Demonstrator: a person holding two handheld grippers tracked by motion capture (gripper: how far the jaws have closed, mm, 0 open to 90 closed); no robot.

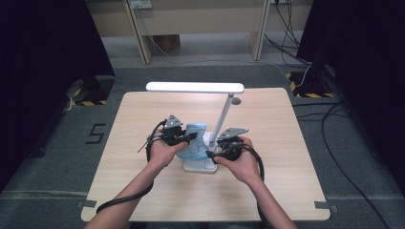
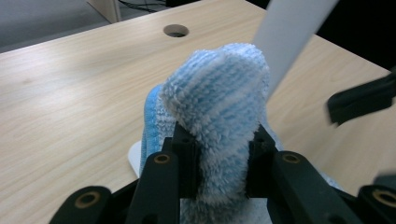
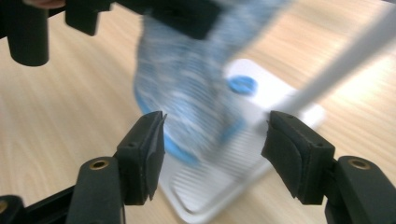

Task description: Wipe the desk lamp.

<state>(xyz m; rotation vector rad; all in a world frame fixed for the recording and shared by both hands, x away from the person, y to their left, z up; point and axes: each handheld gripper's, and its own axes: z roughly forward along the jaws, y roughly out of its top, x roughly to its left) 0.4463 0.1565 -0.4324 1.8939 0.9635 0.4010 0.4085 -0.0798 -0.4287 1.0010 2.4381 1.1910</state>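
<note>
On the wooden table [image 1: 143, 191], the left gripper [image 2: 219, 158] pinched a fluffy blue-and-white striped cloth [image 2: 219, 98]; the right gripper [image 3: 212, 144] stood open just beside it.

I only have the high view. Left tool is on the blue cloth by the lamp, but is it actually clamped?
Observer: Yes. In the left gripper view the left tool has both pads pressed into a bunched fold of the fluffy blue-and-white striped cloth.
Operator: And the right tool?
Observer: The right tool stands open in its own view, its pads clear of the cloth hanging ahead of it.
Operator: What is under the cloth?
Observer: The white rectangular lamp base, with a ribbed top and a round blue button.
Operator: Anything on the far tabletop?
Observer: A round cable hole in the light wooden table.
</note>
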